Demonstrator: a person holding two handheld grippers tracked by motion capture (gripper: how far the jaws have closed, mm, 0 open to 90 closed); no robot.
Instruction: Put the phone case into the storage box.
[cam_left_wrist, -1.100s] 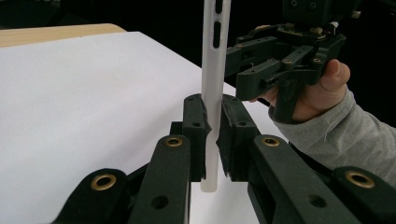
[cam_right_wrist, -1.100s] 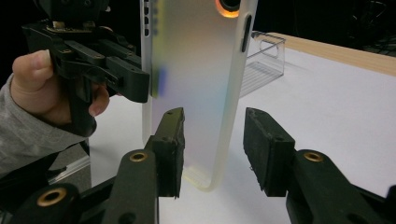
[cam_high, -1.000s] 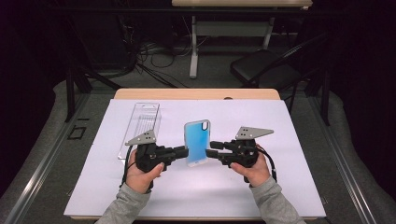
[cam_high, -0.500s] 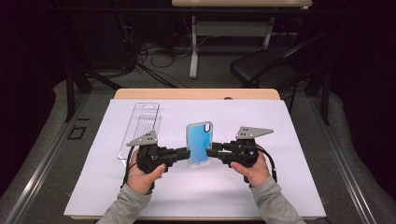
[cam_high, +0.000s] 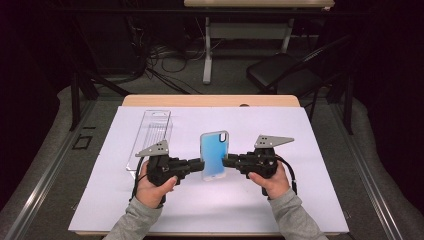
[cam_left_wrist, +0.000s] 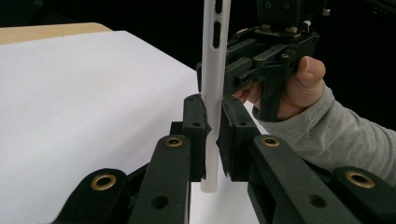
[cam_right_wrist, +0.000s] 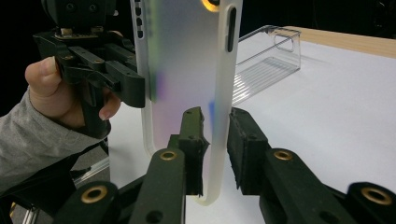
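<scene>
Phone case is up off the bench now, held on edge between my two claws near the middle of the white sheet, a little toward the near edge. A second ago it lay closer to flat; since then both hands have tipped it more upright. My left claw is closed down on one long edge, pads pressing the thin rim from both sides. My right claw straddles the opposite edge: one pad seems to touch, but I see a sliver of gap at the other, so I judge it nearly shut, not yet clamped. The clear plastic tray sits apart toward the far left corner. I read this as the lift being secured, ready to carry toward that tray.
</scene>
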